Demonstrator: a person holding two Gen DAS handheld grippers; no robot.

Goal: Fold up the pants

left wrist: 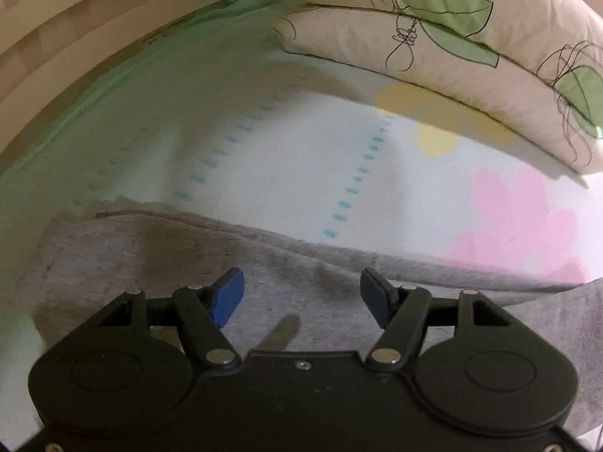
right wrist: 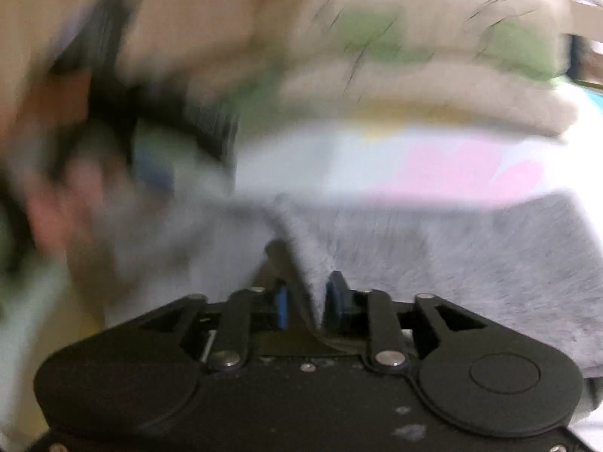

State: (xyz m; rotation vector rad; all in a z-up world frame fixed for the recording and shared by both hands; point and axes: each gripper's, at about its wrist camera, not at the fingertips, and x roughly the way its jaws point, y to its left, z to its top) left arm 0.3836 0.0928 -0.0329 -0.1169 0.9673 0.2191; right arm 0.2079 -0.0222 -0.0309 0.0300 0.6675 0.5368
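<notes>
Grey pants lie on the white patterned bed sheet, their top edge running across the left wrist view. My left gripper hovers just above them, open, with nothing between its blue pads. In the blurred right wrist view the pants spread to the right. A raised fold of them runs down between the jaws of my right gripper. Those jaws stand slightly apart, with a dark gap beside the left pad, so the cloth sits loose between them.
Two stacked cream pillows with green leaf print lie at the back right of the bed. A pale wooden bed frame curves along the left. A blurred hand and a dark shape fill the left of the right wrist view.
</notes>
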